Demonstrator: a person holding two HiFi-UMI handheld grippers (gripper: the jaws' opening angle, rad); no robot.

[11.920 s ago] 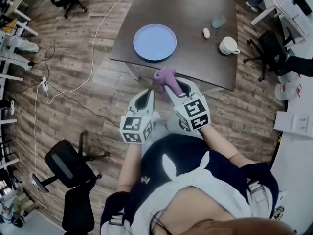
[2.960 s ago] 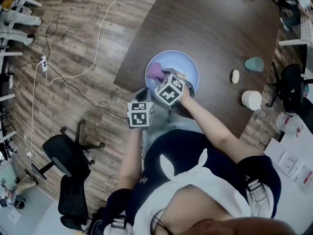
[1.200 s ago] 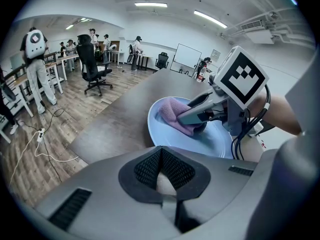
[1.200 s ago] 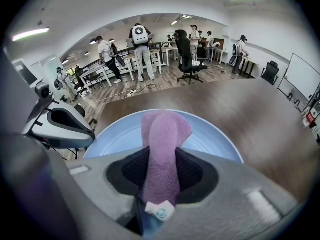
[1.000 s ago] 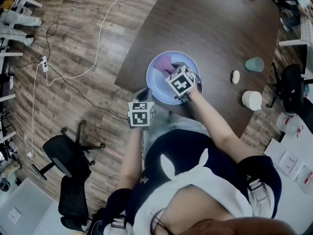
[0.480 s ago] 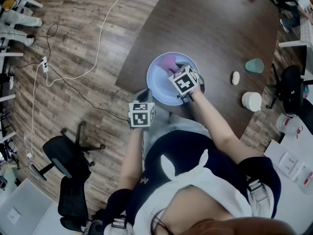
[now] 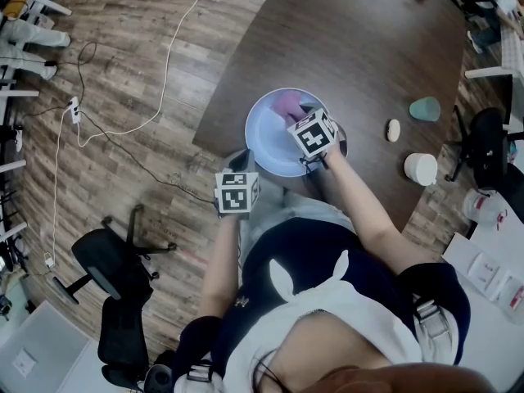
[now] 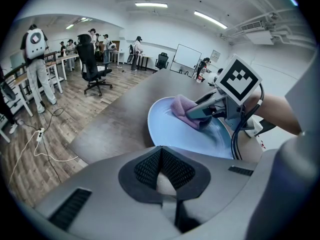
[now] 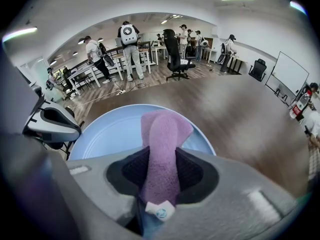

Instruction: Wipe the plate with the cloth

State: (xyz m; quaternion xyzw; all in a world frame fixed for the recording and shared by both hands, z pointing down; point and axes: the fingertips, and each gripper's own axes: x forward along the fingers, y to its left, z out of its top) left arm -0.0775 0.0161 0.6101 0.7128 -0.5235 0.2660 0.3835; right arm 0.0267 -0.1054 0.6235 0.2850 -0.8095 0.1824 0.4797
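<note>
As cloth touches plate, tag logo illegible

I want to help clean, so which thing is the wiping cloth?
Find the big dark table, then the round light-blue plate near its edge. The cloth lies on that plate, pinched in the right gripper; it is the only soft, fuzzy purple thing there.

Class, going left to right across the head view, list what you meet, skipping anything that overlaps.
left gripper → plate → small beige oval. Skipped: cloth and right gripper, both over the plate; teal cup and white cup, one above the other.
</note>
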